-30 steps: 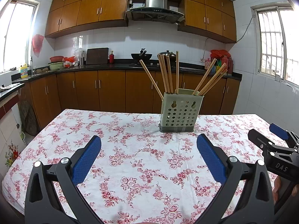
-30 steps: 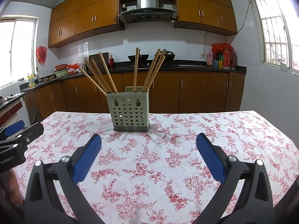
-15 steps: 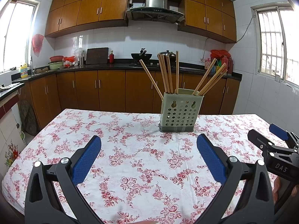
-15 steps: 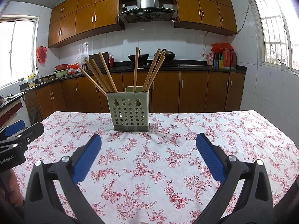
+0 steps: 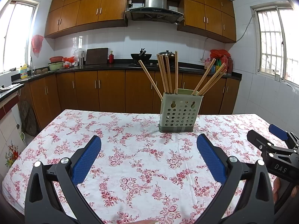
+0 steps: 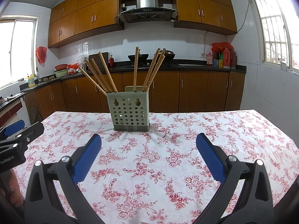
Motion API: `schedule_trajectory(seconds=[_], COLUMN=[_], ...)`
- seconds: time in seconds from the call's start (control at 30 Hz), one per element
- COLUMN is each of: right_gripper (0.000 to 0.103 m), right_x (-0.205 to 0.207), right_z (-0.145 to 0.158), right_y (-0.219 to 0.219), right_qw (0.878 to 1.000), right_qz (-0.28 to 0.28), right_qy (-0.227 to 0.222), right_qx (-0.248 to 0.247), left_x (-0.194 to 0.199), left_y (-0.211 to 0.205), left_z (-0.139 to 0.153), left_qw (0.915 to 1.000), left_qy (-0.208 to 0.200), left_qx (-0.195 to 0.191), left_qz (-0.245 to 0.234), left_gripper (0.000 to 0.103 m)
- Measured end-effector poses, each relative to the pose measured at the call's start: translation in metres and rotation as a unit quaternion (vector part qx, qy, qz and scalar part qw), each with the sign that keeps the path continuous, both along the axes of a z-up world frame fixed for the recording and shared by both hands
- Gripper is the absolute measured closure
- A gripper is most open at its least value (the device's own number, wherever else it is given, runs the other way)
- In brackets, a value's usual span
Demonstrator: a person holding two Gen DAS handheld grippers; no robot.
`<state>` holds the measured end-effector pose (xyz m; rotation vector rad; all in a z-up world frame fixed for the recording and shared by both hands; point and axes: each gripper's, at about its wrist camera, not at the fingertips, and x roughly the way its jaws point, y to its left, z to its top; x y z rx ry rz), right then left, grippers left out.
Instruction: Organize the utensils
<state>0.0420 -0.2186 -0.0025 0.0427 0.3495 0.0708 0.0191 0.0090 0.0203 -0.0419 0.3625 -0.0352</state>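
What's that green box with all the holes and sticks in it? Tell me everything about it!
It is a pale green utensil holder that looks like plastic. Its front has rows of round holes and two keyhole-shaped slots near the top, and it sits on a darker base. It stands upright on the floral tablecloth, away from both grippers. Eight wooden chopsticks stand inside, leaning out to both sides. Nothing else touches it.

Wooden chopsticks (image 5: 168,74) stand in a matt perforated plastic holder (image 5: 179,114) on a flowered cloth tablecloth (image 5: 130,158).
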Motion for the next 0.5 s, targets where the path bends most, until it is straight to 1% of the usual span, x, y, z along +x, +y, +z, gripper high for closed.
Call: schedule_trajectory(seconds=[0.5], right_gripper=[0.004], right_x=[-0.0001], right_z=[-0.0015], right_y=[0.0009], right_qw=[1.0], right_qz=[0.0], right_qy=[0.001], right_qx=[0.001], left_x=[0.0025], left_y=[0.0044], left_z=[0.0003], left_qw=[1.0], left_qy=[0.005], left_qx=[-0.006], left_qz=[0.006], left_gripper=[0.002])
